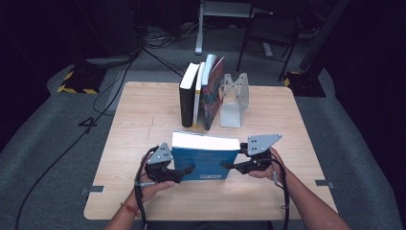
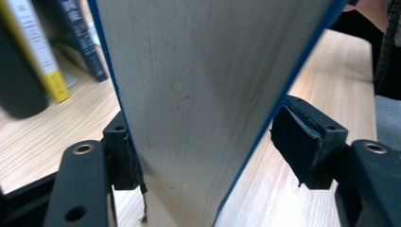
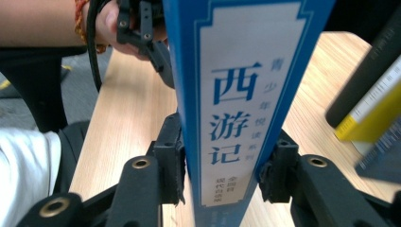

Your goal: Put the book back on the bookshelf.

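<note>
A thick blue book (image 1: 206, 160) stands on edge at the front middle of the wooden table (image 1: 139, 120), white page block on top. My right gripper (image 1: 230, 166) is at its right end. In the right gripper view both pads press the book's spine (image 3: 236, 94), which bears blue characters, so this gripper (image 3: 224, 163) is shut on it. My left gripper (image 1: 184, 171) is at the left end. In the left gripper view the page edge (image 2: 203, 94) sits between the jaws of that gripper (image 2: 208, 149). One pad touches the cover and the other stands off with a gap.
Three upright books (image 1: 201, 91) stand in a row at the back middle of the table, the rightmost leaning against a grey metal bookend (image 1: 234, 98). Chair legs and cables lie on the dark floor beyond the table's far edge.
</note>
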`<state>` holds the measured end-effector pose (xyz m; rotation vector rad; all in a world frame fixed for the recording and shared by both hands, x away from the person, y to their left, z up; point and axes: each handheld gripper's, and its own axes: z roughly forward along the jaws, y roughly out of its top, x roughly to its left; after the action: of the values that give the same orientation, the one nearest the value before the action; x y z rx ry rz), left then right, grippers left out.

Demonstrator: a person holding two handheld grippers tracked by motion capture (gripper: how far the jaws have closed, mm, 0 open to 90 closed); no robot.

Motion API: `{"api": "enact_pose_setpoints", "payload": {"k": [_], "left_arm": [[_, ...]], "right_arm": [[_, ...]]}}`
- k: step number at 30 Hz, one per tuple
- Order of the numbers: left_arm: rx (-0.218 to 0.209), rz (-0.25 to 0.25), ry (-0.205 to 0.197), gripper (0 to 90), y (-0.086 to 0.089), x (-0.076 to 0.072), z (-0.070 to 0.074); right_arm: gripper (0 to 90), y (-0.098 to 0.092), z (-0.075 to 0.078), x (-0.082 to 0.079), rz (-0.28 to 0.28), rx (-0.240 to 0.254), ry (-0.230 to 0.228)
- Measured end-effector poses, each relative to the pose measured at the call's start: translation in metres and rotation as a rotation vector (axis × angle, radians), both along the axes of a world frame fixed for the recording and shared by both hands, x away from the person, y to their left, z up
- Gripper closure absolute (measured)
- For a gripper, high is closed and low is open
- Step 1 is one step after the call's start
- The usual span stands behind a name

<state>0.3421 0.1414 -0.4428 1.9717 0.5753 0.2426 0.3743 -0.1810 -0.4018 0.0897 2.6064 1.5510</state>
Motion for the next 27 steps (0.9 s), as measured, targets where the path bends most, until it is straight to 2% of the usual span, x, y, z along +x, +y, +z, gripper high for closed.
{"api": "enact_pose_setpoints", "payload": {"k": [4,7,11,14,16,21,23,25,27], "left_arm": [[-0.010,-0.053,0.011,27.7,-0.018,0.011,-0.001],[-0.026,-0.066,0.013,23.8,-0.035,0.017,-0.004],[0.010,-0.079,-0.003,22.2,-0.054,0.020,-0.006],[0.037,-0.059,0.029,21.5,-0.065,0.020,-0.011],[0.074,-0.037,0.014,21.9,-0.070,0.017,-0.013],[0.069,-0.042,0.022,23.0,-0.069,0.015,-0.014],[0.066,-0.042,0.036,22.7,-0.069,0.016,-0.016],[0.076,-0.040,0.044,22.9,-0.069,0.017,-0.019],[0.085,-0.040,0.047,23.0,-0.069,0.017,-0.020]], "right_arm": [[60.7,-0.016,0.002,-0.010,-0.048,-0.019,-0.010],[60.8,-0.031,0.001,-0.015,-0.083,-0.005,-0.002],[60.9,-0.051,0.001,-0.023,-0.120,-0.006,-0.011],[60.9,-0.062,0.001,-0.029,-0.146,-0.012,-0.015],[60.8,-0.067,0.002,-0.032,-0.163,-0.014,-0.014],[59.1,-0.066,0.006,-0.033,-0.158,-0.037,-0.026],[58.3,-0.064,0.010,-0.032,-0.152,-0.019,-0.021],[57.9,-0.060,0.016,-0.033,-0.153,-0.030,-0.046],[57.3,-0.059,0.024,-0.032,-0.151,-0.029,-0.050]]}}
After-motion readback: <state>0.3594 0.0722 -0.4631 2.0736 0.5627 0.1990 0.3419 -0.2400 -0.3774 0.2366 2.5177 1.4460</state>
